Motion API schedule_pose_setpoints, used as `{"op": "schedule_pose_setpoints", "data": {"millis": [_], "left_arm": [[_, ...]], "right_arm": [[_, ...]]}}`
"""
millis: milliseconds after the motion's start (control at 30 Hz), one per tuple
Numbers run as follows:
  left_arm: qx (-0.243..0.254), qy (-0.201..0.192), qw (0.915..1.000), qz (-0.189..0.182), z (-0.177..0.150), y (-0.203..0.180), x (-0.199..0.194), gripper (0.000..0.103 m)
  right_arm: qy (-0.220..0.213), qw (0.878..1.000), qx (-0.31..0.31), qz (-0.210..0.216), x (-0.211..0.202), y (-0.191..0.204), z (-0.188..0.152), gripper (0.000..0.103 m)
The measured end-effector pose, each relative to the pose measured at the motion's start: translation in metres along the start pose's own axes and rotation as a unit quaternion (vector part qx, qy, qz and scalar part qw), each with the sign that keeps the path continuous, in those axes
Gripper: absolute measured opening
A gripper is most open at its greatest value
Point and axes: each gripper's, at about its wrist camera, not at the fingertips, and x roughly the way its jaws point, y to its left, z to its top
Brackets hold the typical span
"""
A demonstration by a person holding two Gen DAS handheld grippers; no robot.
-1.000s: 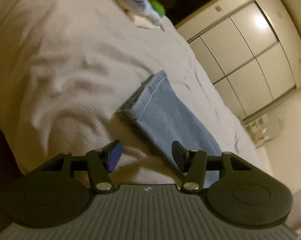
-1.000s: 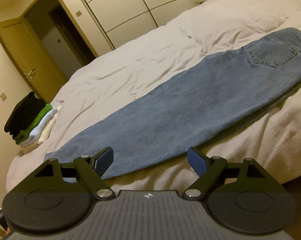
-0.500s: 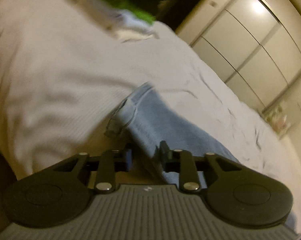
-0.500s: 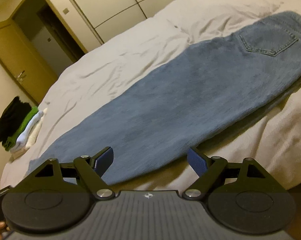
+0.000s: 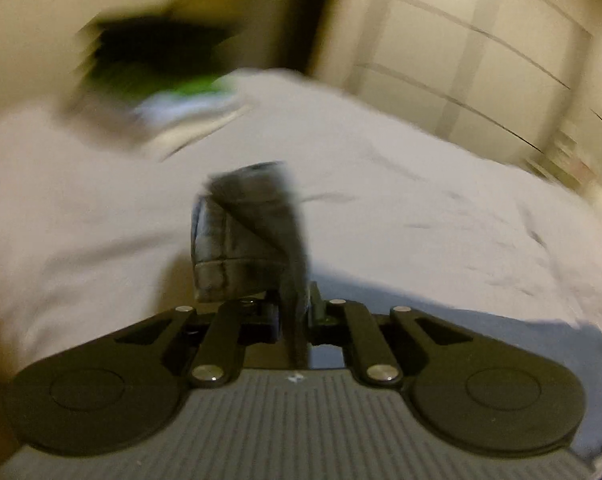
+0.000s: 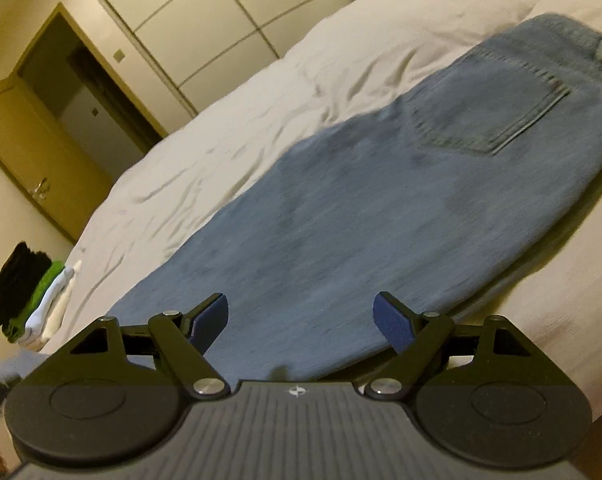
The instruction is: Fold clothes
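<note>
left gripper clamped on jeans hem, raised | right gripper wide, low over jeans

Jeans: blue denim, flat on white bed, back pocket up. Right tongs: parted, above leg. Folded clothes stack: bed's far corner.

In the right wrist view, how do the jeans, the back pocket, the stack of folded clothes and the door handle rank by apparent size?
1. jeans
2. back pocket
3. stack of folded clothes, though it lies farther from the camera, so its real size is unsure
4. door handle
</note>
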Motion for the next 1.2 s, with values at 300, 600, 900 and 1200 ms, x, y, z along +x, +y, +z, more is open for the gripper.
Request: {"op": "schedule_pose_setpoints", "data": {"millis": [300,600,900,1200], "left_arm": [[0.182,0.103,0.9505,-0.230,-0.048,-0.231,0.022,0.017],[0.244,0.207,0.9042,-0.283,-0.042,-0.209,0.018,0.025],[0.241,0.190,0.9116,-0.274,-0.014,-0.161,0.036,0.028],[0.186,0.206,0.9209,-0.274,-0.003,-0.106,0.071,0.030]], "right_arm": [[-0.044,0.998,0.038,-0.023,-0.038,-0.042,0.027,0.082],[-0.008,0.984,0.148,0.102,-0.035,-0.036,-0.002,0.079],[0.094,0.939,0.259,0.207,0.040,0.007,-0.058,0.050],[0.074,0.948,0.278,0.136,0.090,0.024,-0.061,0.031]]}}
